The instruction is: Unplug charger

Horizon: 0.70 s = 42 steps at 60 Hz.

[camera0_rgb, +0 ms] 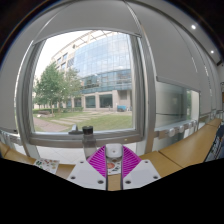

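I held the gripper (113, 160) clamped on the white charger (114, 152); judged it unplugged; setting down remained.

Single tongs-mounted view

It rode low over the counter (185, 148), facing forward along the tongs (113, 160) toward a far window (85, 85).

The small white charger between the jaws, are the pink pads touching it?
Cannot tell. In the gripper view the white charger sits between the pads, hiding contact.
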### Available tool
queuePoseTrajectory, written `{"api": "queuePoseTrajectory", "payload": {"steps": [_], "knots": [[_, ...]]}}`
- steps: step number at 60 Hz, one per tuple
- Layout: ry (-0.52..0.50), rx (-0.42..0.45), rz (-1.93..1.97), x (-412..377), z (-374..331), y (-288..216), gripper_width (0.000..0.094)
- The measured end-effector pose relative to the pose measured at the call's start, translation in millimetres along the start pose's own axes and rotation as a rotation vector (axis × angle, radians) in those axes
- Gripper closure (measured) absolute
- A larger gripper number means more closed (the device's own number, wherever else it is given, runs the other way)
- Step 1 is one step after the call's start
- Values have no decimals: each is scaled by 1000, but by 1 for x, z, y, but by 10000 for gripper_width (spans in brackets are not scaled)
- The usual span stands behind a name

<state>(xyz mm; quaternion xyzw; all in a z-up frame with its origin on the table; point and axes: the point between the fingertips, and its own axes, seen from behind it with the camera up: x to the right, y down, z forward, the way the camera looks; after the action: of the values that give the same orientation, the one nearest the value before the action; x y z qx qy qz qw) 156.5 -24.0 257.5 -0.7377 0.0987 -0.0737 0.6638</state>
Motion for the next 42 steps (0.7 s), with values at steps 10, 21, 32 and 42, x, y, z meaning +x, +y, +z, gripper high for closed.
{"api": "queuePoseTrajectory", "payload": {"steps": [10,21,32,42], "knots": [[1,-242,56,60,42,128,780],[-51,-380,53,75,54,218,780],[-129,-406,31,66,59,239,710],[-108,-404,3,74,64,242,388]]}}
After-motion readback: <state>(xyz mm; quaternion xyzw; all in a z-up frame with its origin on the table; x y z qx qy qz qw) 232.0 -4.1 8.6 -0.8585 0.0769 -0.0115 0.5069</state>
